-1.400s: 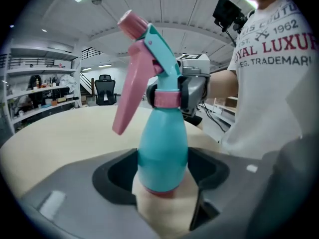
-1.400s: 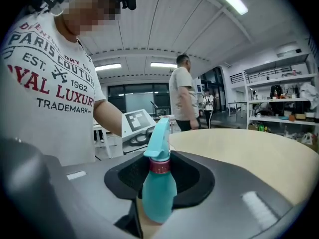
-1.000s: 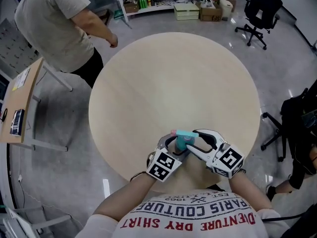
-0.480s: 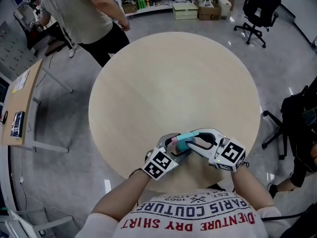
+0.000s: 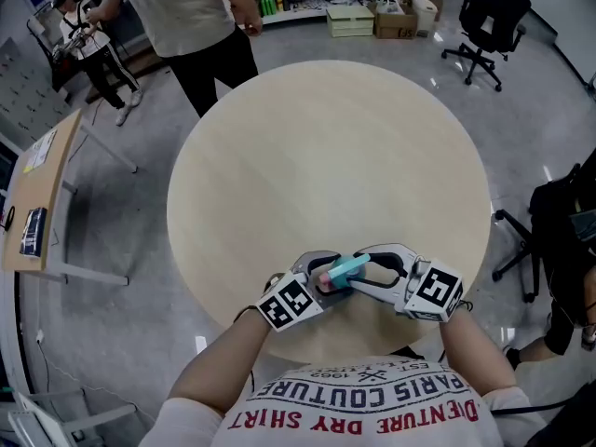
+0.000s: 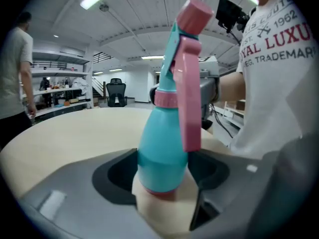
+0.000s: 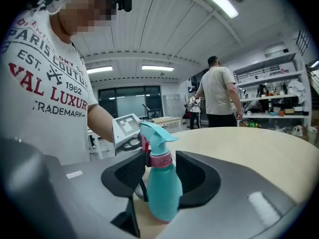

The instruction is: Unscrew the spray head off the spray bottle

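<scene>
A teal spray bottle (image 5: 341,270) with a pink collar and trigger stands near the round table's (image 5: 326,156) front edge. My left gripper (image 5: 321,282) is shut on its lower body (image 6: 162,158), a pad pressing on each side. My right gripper (image 5: 361,276) reaches in from the right. Its jaws flank the pink collar (image 7: 160,159) and the bottle's shoulder (image 7: 163,193), and a thin gap shows on each side of the collar. Those jaws have just been opening, with the bottle still between them. The spray head sits on the bottle.
A person (image 5: 186,7) stands at the table's far left edge. Beyond are shelves with boxes (image 5: 354,17) and an office chair (image 5: 484,17). A wooden desk (image 5: 37,194) stands at the left and another chair (image 5: 549,240) at the right.
My left gripper has rolled, and its marker cube has swung left and down. The bottle's spray head has tipped slightly. The standing person has walked rightwards along the far side.
</scene>
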`<control>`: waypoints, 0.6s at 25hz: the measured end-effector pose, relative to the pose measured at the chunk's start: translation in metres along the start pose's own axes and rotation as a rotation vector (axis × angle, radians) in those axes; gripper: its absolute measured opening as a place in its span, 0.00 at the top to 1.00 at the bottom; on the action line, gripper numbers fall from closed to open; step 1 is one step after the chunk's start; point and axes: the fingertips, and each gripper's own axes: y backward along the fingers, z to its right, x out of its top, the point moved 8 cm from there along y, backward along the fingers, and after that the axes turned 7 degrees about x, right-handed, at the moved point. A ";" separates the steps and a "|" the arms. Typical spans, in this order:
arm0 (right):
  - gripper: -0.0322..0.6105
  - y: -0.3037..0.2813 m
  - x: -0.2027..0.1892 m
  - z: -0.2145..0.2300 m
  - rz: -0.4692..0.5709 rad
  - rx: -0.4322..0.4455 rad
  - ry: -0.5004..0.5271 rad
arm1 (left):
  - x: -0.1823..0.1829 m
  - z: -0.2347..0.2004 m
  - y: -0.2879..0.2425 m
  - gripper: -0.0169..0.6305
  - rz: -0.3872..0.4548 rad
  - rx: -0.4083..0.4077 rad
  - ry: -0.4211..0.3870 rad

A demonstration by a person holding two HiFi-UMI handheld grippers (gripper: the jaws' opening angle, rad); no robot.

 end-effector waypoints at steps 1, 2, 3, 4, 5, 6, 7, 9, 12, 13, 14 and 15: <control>0.64 0.000 0.000 -0.002 0.011 -0.034 -0.005 | 0.001 0.002 -0.001 0.50 -0.003 0.042 0.024; 0.64 -0.001 0.000 -0.005 0.018 -0.073 -0.003 | 0.002 0.004 -0.001 0.49 -0.007 0.086 0.048; 0.64 -0.001 0.000 -0.006 0.018 -0.116 0.008 | 0.004 0.006 -0.001 0.50 -0.011 0.128 0.070; 0.64 -0.002 0.000 -0.007 0.010 -0.159 0.030 | 0.005 0.009 -0.002 0.50 -0.014 0.166 0.091; 0.66 -0.003 0.001 -0.008 -0.006 -0.199 0.063 | 0.005 0.011 -0.003 0.50 -0.016 0.198 0.112; 0.70 -0.005 0.001 -0.008 -0.024 -0.230 0.099 | 0.005 0.012 -0.004 0.50 -0.019 0.226 0.131; 0.74 -0.006 0.000 -0.007 -0.036 -0.250 0.125 | 0.005 0.014 -0.005 0.50 -0.022 0.250 0.147; 0.74 -0.007 -0.001 -0.006 -0.037 -0.258 0.130 | 0.005 0.014 -0.007 0.50 -0.026 0.274 0.164; 0.74 -0.005 -0.001 -0.005 -0.029 -0.204 0.113 | 0.002 0.014 -0.006 0.50 -0.017 0.235 0.137; 0.75 -0.003 0.002 -0.005 -0.020 -0.177 0.104 | 0.002 0.014 -0.005 0.50 -0.010 0.207 0.118; 0.75 0.001 0.006 -0.005 -0.008 -0.152 0.094 | 0.002 0.013 -0.003 0.50 -0.003 0.178 0.101; 0.75 0.005 0.010 -0.004 0.007 -0.130 0.081 | 0.001 0.011 -0.001 0.50 0.002 0.152 0.085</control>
